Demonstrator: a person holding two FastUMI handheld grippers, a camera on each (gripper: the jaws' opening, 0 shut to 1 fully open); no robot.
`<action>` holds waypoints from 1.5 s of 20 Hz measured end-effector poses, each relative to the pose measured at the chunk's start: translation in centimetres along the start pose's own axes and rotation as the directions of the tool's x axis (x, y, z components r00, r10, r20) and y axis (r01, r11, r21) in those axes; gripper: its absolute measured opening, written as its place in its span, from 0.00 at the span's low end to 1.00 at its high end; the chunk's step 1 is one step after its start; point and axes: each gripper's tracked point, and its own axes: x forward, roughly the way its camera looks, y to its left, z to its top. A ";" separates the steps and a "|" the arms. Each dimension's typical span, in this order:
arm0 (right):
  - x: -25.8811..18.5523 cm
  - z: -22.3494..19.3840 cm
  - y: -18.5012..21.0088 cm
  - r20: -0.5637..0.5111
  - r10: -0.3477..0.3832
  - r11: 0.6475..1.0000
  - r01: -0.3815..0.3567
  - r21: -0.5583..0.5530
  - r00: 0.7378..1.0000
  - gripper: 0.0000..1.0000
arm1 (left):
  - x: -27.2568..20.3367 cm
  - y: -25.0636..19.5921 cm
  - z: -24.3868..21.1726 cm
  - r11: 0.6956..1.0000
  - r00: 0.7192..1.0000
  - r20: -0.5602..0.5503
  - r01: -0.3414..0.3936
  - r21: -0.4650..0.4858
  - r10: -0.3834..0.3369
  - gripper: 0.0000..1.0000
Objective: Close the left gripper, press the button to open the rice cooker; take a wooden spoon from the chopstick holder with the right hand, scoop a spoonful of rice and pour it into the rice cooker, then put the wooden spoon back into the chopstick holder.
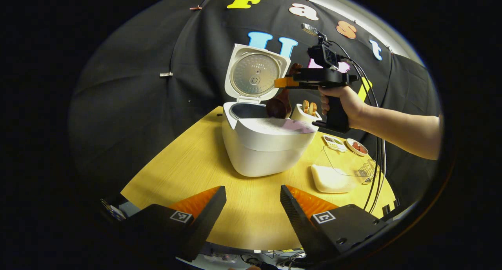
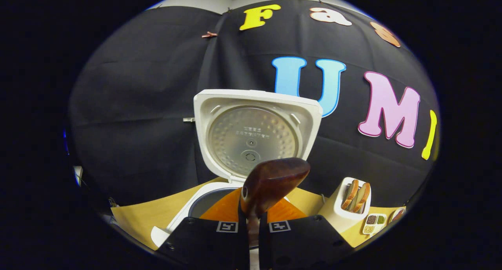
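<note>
Right tool has its two fingers squeezed tight on the handle of the wooden spoon. Left tool is open, holds nothing, and waits low over the worktop at about 6 o'clock in the left gripper view.

Biggest thing first: the yellow worktop carries everything. On it stands the white rice cooker, near the middle, with its lid tipped up and open at 12 o'clock. So the button step looks done. In the left gripper view, the spoon's bowl hangs over the pot's open mouth, just past the far rim, with a hand holding the right tool at about 2 o'clock.

Next comes the dish of rice, at 4 o'clock from the cooker. Smaller is the white chopstick holder, at 4 o'clock in the right gripper view, with wooden handles in it.

It cannot be told whether any rice is in the spoon. The pour looks like the step in hand. If the spoon tips too close to the rim, rice could spill onto the worktop. If the spoon bumps the lid, the lid could swing down.
</note>
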 end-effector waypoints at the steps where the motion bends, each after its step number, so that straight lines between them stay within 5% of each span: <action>1: 0.0 -0.3 0.5 -0.006 0.014 1.000 -0.014 -0.012 1.000 0.14 | 0.1 -0.1 0.1 1.000 1.000 0.001 0.001 0.000 -0.001 0.96; 7: -0.9 -0.5 1.4 -0.009 0.042 0.997 -0.043 -0.063 0.999 0.13 | -0.1 -0.6 -0.6 1.000 1.000 -0.004 0.012 -0.003 -0.012 0.96; 16: -5.3 2.6 -4.2 0.041 -0.073 0.990 0.068 0.126 0.996 0.14 | -0.1 -1.9 -1.4 0.999 0.999 -0.010 0.031 -0.020 -0.032 0.96; 22: -13.0 4.7 -12.8 0.098 -0.200 0.948 0.167 0.269 0.975 0.13 | -0.1 -3.8 -0.9 1.000 1.000 0.003 0.027 0.014 -0.027 0.96; 30: -27.1 -1.2 -27.4 0.032 -0.383 0.871 0.349 0.346 0.923 0.13 | -0.8 -11.8 -0.5 1.000 1.000 0.024 -0.012 0.027 0.011 0.96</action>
